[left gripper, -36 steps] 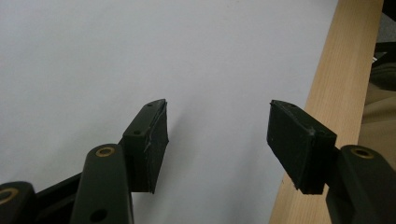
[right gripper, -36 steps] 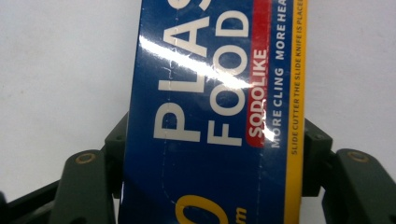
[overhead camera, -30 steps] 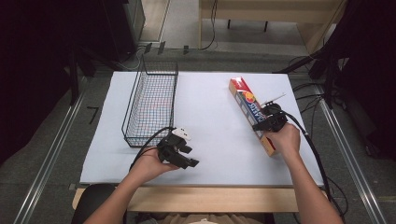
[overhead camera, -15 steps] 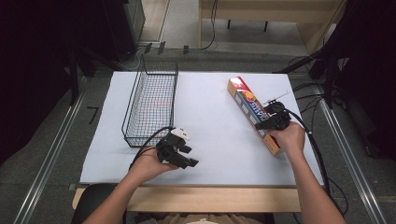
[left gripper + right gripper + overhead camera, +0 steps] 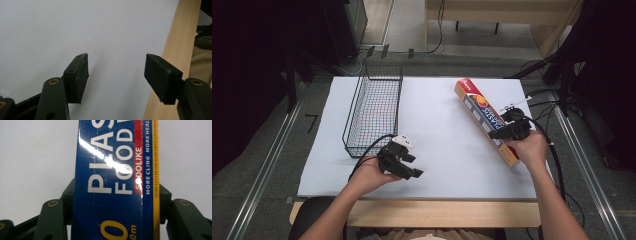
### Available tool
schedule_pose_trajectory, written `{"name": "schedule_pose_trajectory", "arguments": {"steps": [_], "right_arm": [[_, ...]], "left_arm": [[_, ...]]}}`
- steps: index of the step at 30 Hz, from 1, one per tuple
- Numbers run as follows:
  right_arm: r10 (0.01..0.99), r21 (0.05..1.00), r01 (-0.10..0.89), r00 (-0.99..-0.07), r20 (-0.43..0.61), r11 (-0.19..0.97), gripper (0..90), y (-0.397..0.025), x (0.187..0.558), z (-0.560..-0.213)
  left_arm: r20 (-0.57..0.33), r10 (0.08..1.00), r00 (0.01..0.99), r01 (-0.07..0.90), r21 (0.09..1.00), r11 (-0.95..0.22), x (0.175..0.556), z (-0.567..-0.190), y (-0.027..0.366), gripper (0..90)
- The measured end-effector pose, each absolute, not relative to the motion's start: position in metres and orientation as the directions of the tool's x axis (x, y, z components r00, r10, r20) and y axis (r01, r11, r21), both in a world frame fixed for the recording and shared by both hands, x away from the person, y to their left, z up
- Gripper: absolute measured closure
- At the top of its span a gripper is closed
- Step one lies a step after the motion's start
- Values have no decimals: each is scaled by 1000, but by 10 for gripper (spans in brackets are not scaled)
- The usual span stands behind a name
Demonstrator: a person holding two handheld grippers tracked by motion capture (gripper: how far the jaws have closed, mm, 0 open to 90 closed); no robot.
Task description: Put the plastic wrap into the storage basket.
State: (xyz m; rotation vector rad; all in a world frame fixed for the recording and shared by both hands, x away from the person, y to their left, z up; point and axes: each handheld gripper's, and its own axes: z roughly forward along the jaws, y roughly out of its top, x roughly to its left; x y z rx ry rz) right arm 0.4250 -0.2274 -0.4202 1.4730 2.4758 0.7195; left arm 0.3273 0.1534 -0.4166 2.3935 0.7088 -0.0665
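I've got the plastic food wrap box (image 5: 486, 118) lying flat on the white table, long and narrow, blue face up with white lettering, a yellow edge stripe and a red end. It runs diagonally, red end toward eleven o'clock, over on the table's right side, around two o'clock from centre.

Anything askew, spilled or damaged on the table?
Nothing stands out. The plastic food wrap box lies flat and intact, diagonal on the white table, with the right gripper closed on its sides. The wire basket sits upright.
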Motion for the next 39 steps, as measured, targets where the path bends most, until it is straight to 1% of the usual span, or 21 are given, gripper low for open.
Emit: {"name": "schedule_pose_trajectory", "arguments": {"steps": [3,4,7,12,18,22,28,32,37,38,39], "right_arm": [[855,484,772,-511,89,412,417,-227,422,-419],[847,474,776,-520,107,416,417,-227,419,-418],[838,473,770,-534,113,428,417,-226,417,-418],[802,475,743,-585,118,472,417,-222,408,-416],[770,492,714,-625,128,498,417,-218,397,-413],[742,484,697,-656,135,529,417,-215,389,-413],[699,482,661,-703,130,575,417,-213,380,-414],[672,481,651,-723,159,587,417,-213,376,-414],[621,493,600,-771,144,630,417,-212,366,-413],[607,497,587,-782,143,639,417,-212,364,-413],[592,505,565,-796,127,652,417,-212,361,-413]], "left_arm": [[-217,473,854,506,556,-659,328,-417,154,356],[-224,479,849,516,553,-655,328,-416,154,355],[-219,474,853,508,558,-656,328,-416,155,353],[-209,471,857,500,559,-661,327,-415,156,354],[-209,468,859,498,558,-664,327,-414,157,349],[-206,470,858,497,561,-661,328,-414,159,340],[-180,475,862,485,569,-664,326,-414,159,325],[-179,471,864,481,573,-664,325,-412,160,332],[-179,465,867,477,566,-672,325,-410,161,330],[-169,461,871,468,571,-675,324,-409,161,323],[-157,462,873,462,573,-677,324,-408,160,287]]}}
